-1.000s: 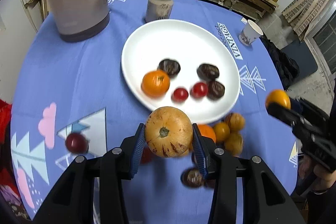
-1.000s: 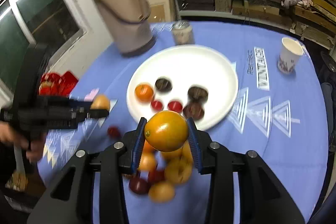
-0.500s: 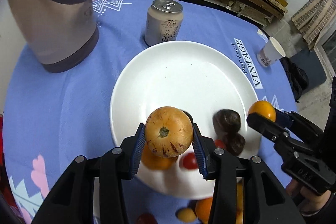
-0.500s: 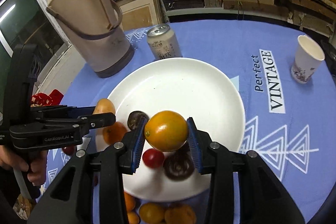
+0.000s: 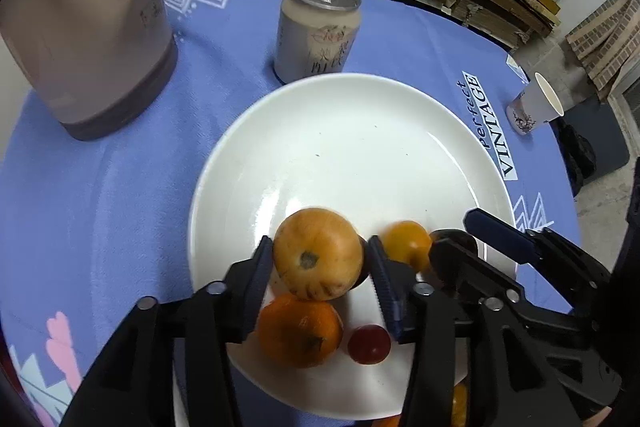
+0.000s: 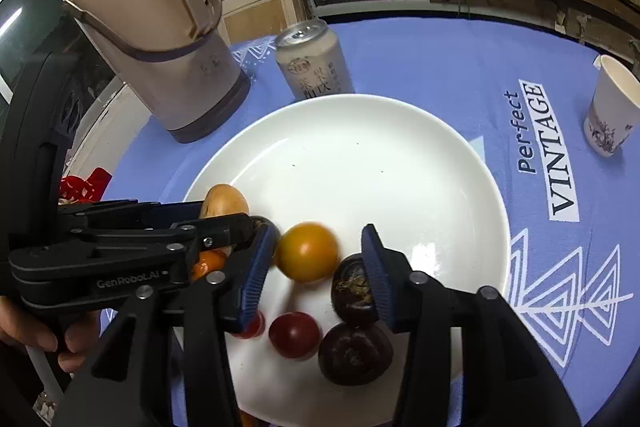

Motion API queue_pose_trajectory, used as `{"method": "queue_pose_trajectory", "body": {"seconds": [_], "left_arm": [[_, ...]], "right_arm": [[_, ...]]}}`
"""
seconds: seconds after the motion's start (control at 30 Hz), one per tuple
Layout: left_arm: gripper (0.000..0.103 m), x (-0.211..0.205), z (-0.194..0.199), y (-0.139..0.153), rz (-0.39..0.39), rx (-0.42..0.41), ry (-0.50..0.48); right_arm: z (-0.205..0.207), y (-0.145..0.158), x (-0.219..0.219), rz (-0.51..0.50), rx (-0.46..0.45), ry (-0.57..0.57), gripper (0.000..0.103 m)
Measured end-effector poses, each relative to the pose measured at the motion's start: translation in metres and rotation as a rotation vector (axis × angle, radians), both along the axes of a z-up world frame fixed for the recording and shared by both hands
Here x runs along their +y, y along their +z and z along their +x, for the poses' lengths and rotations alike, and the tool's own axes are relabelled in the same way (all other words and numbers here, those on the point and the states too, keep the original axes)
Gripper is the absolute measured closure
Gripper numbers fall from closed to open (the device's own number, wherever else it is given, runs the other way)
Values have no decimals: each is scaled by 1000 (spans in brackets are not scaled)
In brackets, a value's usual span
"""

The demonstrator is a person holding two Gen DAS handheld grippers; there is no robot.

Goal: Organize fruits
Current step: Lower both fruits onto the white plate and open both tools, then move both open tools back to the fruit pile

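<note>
Yellow-orange fruit (image 6: 307,257) now sits free on the plate (image 6: 400,155) at its 6 o'clock: right gripper (image 6: 318,267) has spread apart since half a second ago, drop done. Left gripper (image 5: 318,277) still clamps the speckled tan fruit (image 5: 318,253) just over the plate; release next, I'd judge.

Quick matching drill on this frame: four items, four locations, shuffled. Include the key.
1. speckled fruit
2. yellow fruit
3. can
4. paper cup

a. on the cloth, just behind the plate
b. clamped in the left gripper
c. on the cloth, right of the "VINTAGE" print
d. loose on the plate, between the open right gripper fingers

Pairs: 1-b, 2-d, 3-a, 4-c
</note>
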State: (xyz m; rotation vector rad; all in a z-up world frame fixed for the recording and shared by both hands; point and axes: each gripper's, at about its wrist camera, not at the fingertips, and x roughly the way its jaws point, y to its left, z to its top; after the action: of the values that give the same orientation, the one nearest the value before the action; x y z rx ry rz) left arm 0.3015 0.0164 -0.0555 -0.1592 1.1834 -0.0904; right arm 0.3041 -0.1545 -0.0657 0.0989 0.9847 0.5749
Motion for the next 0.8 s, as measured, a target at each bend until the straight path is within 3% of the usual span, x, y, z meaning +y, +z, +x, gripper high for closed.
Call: {"method": "queue_pose_trajectory", "body": {"seconds": [0.1, 0.17, 0.3, 0.43, 0.57, 0.8], "left_arm": [[42, 0, -5, 7, 29, -14, -6], [39, 1, -13, 15, 43, -32, -9], [35, 6, -33, 27, 63, -53, -5], [35, 14, -63, 33, 46, -45, 15], [30, 21, -94, 32, 46, -22, 30], [29, 31, -144, 24, 53, 33, 46]], "right_arm": [[-6, 7, -6, 9, -3, -4, 56], [-15, 13, -11, 13, -6, -7, 44], [-40, 21, -21, -4, -9, 17, 36], [-74, 21, -34, -35, 10, 23, 19], [-107, 19, -44, -40, 17, 8, 9], [-151, 17, -49, -30, 59, 14, 9]]}}
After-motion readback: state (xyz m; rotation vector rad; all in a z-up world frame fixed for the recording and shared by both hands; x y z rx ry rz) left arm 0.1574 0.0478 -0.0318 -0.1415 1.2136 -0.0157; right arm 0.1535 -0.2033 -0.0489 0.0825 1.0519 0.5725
